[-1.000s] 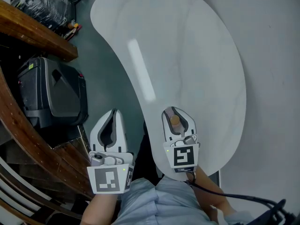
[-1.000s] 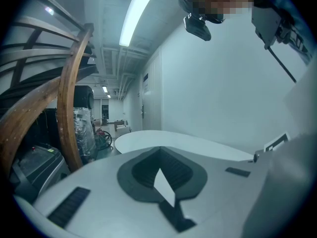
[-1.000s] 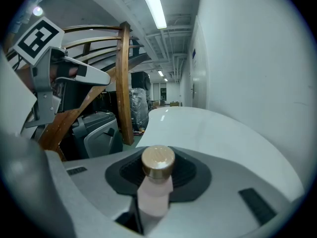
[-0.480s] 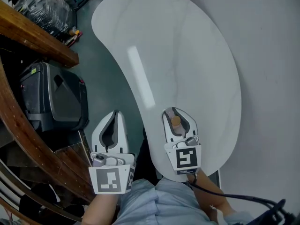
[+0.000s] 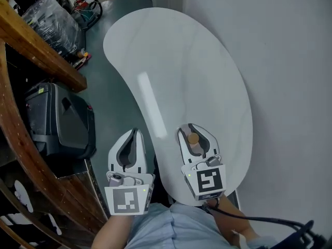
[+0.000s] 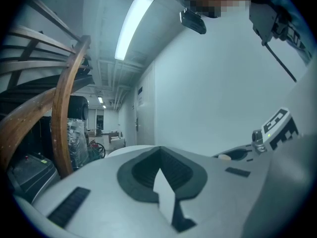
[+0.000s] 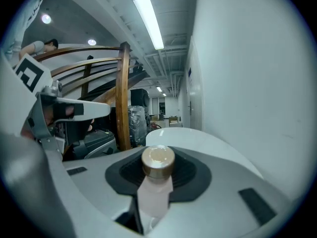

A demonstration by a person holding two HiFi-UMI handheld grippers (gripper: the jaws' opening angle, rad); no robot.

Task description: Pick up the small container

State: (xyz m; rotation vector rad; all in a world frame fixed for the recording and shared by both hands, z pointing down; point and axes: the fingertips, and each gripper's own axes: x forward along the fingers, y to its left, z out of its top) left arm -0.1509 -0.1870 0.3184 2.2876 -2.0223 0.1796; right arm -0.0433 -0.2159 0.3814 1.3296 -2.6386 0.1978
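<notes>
Well, the white table (image 5: 207, 77) lies under my right claw (image 5: 192, 129), which pinches the small container (image 5: 193, 138) just below its tan cap (image 7: 158, 158), over the table's near end. My left claw (image 5: 132, 139) is pressed together, empty, off the table's edge. I judge the pick made; next calls for a steady squeeze, container upright.

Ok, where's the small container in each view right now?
Head view: lower middle, small container in the right hand-held gripper.
Left gripper view: right of centre, just its pale cap.
Right gripper view: dead centre, container gripped between the jaws.
Shared landmark: the white curved table.
</notes>
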